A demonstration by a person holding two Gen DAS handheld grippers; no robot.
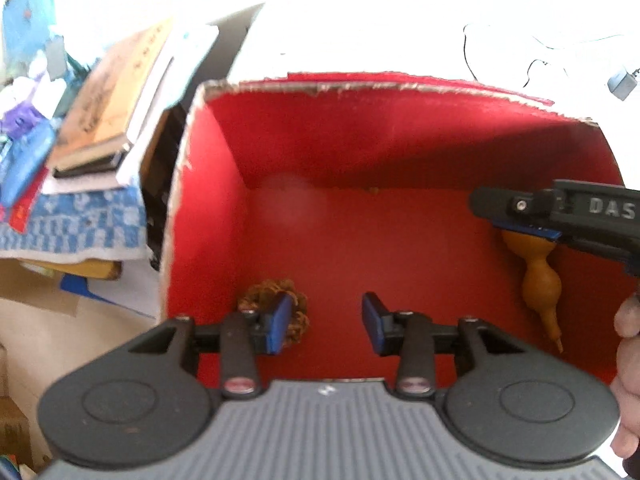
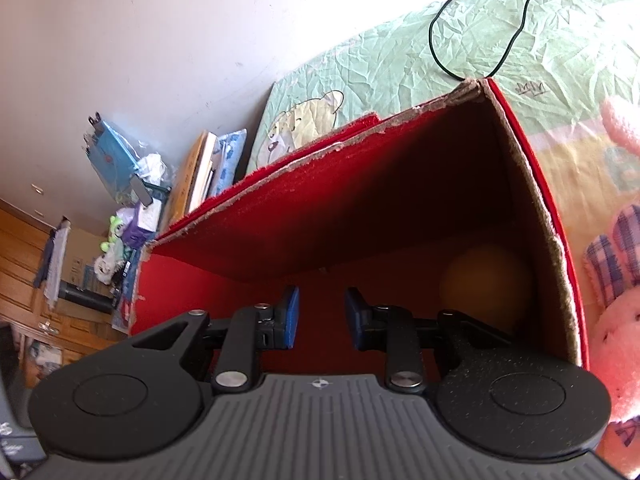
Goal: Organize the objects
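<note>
An open red cardboard box [image 1: 360, 140] fills the left wrist view. A brown pine cone [image 1: 262, 294] lies on its floor, just behind my left gripper's left finger. My left gripper [image 1: 326, 322] is open and empty above the box floor. An orange gourd [image 1: 540, 280] lies at the box's right side, under my right gripper's fingers [image 1: 524, 224]. In the right wrist view my right gripper [image 2: 322, 316] is open and empty inside the box [image 2: 304, 216], with the gourd [image 2: 484, 284] blurred to its right.
Stacked books [image 1: 108, 96] and clutter on a blue cloth [image 1: 76, 224] lie left of the box. The box stands on a green bedsheet [image 2: 460, 40] with a black cable [image 2: 436, 44]. A pink plush toy [image 2: 616, 320] lies right of the box.
</note>
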